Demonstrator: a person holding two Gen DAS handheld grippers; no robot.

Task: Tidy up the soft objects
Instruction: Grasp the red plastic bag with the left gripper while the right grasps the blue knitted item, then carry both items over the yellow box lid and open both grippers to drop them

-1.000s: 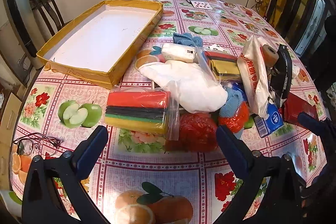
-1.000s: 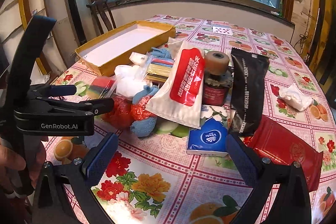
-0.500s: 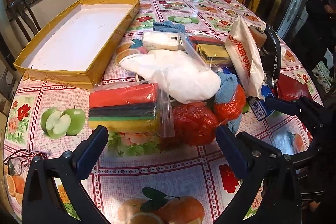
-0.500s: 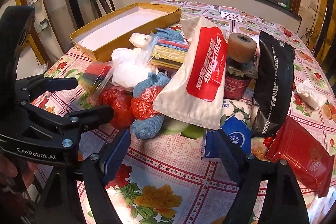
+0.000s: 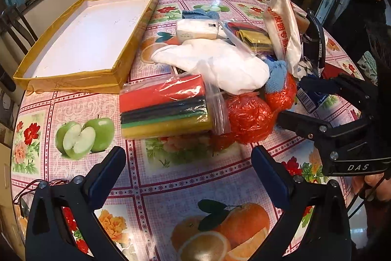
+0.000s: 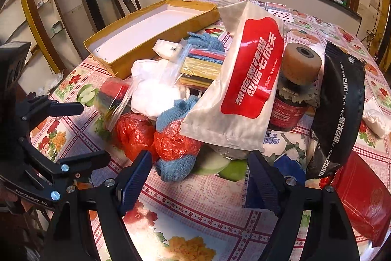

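Two wrist views over a table covered in a fruit-and-flower cloth point(image 5: 73, 99), heaped with soft things. Over the last second both grippers have moved in toward the heap, which now fills more of each frame. The left gripper point(image 5: 188, 170), at the bottom of its view, has its jaws spread wide and empty, aimed at a clear bag of coloured sponge strips point(image 5: 163, 107) in the centre. The right gripper point(image 6: 198, 175), low in its own view, is also spread and holding nothing; a blue cloth point(image 6: 174, 166) and a red crinkly bundle point(image 6: 174, 143) lie just beyond its tips, under a white and red wet-wipe pack point(image 6: 242, 80). It may be brushing the cloth, though the angle makes that hard to judge. The open yellow box point(image 5: 68, 81) in the upper left is still empty. Nothing appears sorted yet; this looks like the approach to a first pick, probably the sponges or the cloth.
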